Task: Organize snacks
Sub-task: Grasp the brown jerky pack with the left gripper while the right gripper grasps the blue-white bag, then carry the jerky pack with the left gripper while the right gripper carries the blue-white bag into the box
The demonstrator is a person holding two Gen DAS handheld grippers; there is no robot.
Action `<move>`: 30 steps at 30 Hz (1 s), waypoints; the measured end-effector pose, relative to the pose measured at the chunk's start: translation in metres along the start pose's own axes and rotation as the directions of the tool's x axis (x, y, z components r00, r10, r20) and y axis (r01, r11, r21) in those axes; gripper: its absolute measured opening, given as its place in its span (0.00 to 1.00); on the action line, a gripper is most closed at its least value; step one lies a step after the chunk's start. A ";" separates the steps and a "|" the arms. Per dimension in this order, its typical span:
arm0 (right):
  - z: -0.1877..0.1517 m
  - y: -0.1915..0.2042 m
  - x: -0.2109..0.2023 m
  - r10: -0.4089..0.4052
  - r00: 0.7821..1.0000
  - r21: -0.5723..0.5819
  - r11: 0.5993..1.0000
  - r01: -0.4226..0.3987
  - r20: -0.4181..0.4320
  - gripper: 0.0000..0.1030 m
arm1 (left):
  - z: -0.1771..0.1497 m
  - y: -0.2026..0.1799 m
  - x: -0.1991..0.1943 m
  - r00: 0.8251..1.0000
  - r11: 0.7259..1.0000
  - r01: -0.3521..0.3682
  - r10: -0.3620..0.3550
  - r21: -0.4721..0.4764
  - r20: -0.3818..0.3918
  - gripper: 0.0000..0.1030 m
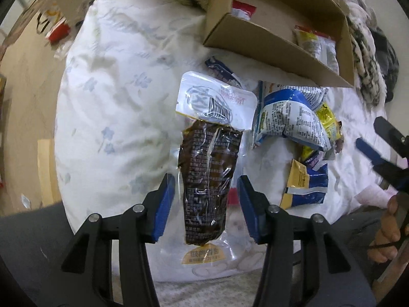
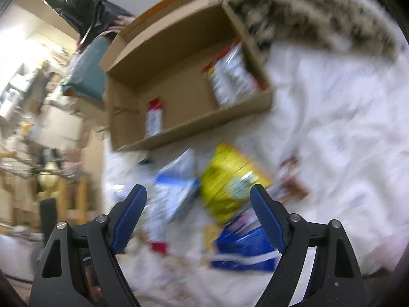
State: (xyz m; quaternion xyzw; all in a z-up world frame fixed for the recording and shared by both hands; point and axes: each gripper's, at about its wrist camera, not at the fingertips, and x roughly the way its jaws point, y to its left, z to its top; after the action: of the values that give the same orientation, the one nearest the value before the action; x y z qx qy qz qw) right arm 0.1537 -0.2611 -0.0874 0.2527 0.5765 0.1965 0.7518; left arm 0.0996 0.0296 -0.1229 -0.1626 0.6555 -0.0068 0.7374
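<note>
A vacuum-sealed packet of brown meat snack (image 1: 207, 168) with a white printed top hangs lengthwise between the blue pads of my left gripper (image 1: 205, 177). The pads press on its clear side margins, so the gripper is shut on it. Behind it stands an open cardboard box (image 1: 268, 43) holding a red-and-white packet (image 1: 242, 10) and a yellow-and-white one (image 1: 311, 43). My right gripper (image 2: 198, 188) is open and empty, hovering over a loose snack pile: a yellow bag (image 2: 230, 181), a blue-and-white bag (image 2: 176, 194) and a blue packet (image 2: 242, 250). The right wrist view is blurred.
A white floral pillow (image 1: 115, 102) lies left of the packet on the white bedding. A dark blue packet (image 1: 222, 69) sits by the box's front wall (image 2: 194, 125). A striped fuzzy blanket (image 1: 363, 58) lies behind the box. A person's hand (image 1: 391, 225) holds the right gripper (image 1: 383, 148).
</note>
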 end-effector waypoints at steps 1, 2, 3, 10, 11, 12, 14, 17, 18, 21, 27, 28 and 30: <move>0.000 -0.001 0.006 0.035 0.999 0.027 0.999 -0.035 -0.027 0.83 | -0.003 0.005 -0.006 1.000 1.000 0.004 -0.004 -0.008 0.005 0.45; 0.000 -0.002 0.012 0.068 0.996 0.052 0.997 -0.065 -0.054 0.82 | -0.006 0.009 -0.009 1.000 1.000 0.003 -0.003 -0.012 0.014 0.45; 0.001 0.000 0.021 0.090 0.993 0.067 0.994 -0.085 -0.082 0.82 | -0.008 0.009 -0.012 1.000 1.000 0.000 0.001 -0.012 0.028 0.45; 0.008 0.016 0.079 0.071 0.980 0.089 0.995 -0.055 -0.184 0.79 | -0.006 0.003 -0.013 0.998 1.000 -0.017 0.017 -0.015 0.064 0.45; 0.008 0.017 0.089 0.061 0.978 0.097 0.994 -0.042 -0.202 0.79 | -0.006 0.002 -0.012 0.998 1.000 -0.018 0.019 -0.011 0.067 0.45; 0.008 0.016 0.097 0.047 0.976 0.103 0.994 -0.026 -0.214 0.79 | -0.006 0.001 -0.012 0.997 1.000 -0.021 0.022 -0.004 0.071 0.45; 0.009 0.015 0.114 0.024 0.970 0.120 0.993 0.005 -0.242 0.79 | -0.006 -0.001 -0.014 0.996 0.999 -0.034 0.033 0.006 0.084 0.45; 0.012 0.013 0.127 0.023 0.968 0.146 0.989 0.014 -0.249 0.78 | -0.006 -0.002 -0.014 0.996 0.999 -0.031 0.030 0.009 0.088 0.45; 0.013 0.015 0.128 0.025 0.969 0.143 0.990 0.010 -0.245 0.76 | -0.005 -0.003 -0.013 0.996 0.999 -0.030 0.030 0.009 0.087 0.45; 0.011 0.021 0.128 0.009 0.969 0.096 0.995 0.015 -0.248 0.52 | -0.005 -0.001 -0.012 0.996 0.999 -0.036 0.035 0.009 0.087 0.45; -0.001 0.025 0.102 0.021 0.977 0.053 0.999 -0.010 -0.211 0.38 | -0.004 0.002 -0.014 0.994 0.999 -0.037 0.037 -0.006 0.099 0.45; -0.003 0.028 0.095 0.027 0.979 0.037 0.999 -0.020 -0.202 0.37 | -0.004 0.002 -0.015 0.994 0.999 -0.035 0.036 -0.010 0.102 0.45; -0.005 0.038 0.077 0.036 0.985 -0.013 0.999 -0.039 -0.167 0.35 | -0.005 0.002 -0.017 0.993 0.999 -0.029 0.030 -0.013 0.112 0.45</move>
State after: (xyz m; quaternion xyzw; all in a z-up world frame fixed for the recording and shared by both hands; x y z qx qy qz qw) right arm 0.1686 -0.1854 -0.1245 0.2401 0.6308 0.2358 0.6991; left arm 0.0922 0.0345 -0.1071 -0.1573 0.6154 0.0171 0.7722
